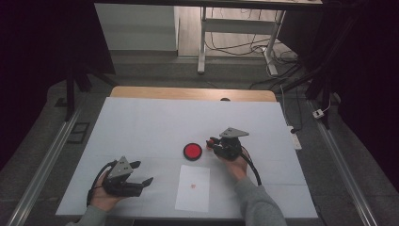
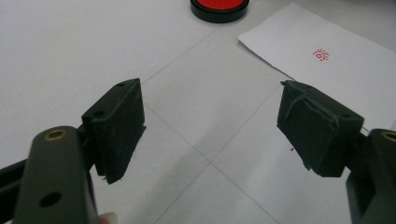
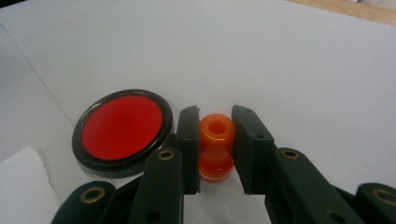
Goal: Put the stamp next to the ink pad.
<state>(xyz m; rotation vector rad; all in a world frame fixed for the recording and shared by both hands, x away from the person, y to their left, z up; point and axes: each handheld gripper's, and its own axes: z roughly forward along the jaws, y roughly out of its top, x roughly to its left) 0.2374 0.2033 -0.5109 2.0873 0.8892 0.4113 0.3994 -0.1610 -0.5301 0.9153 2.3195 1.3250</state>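
Beside the red ink pad (image 3: 122, 132), on its right in the right gripper view, an orange stamp (image 3: 215, 147) is pinched at its narrow waist by the right tool (image 3: 214, 142), its base seemingly close to the table (image 1: 141, 127) or on it. A red imprint (image 2: 321, 55) is already seen on the white sheet of paper (image 1: 193, 187), which lies nearer the person than the ink pad, so the stamping is judged done at least once. Either setting the stamp down next to the ink pad or re-inking it appears to be left. Well to the left of the ink pad, the left tool (image 2: 210, 126) is held spread wide with nothing between its jaws, low over the table.
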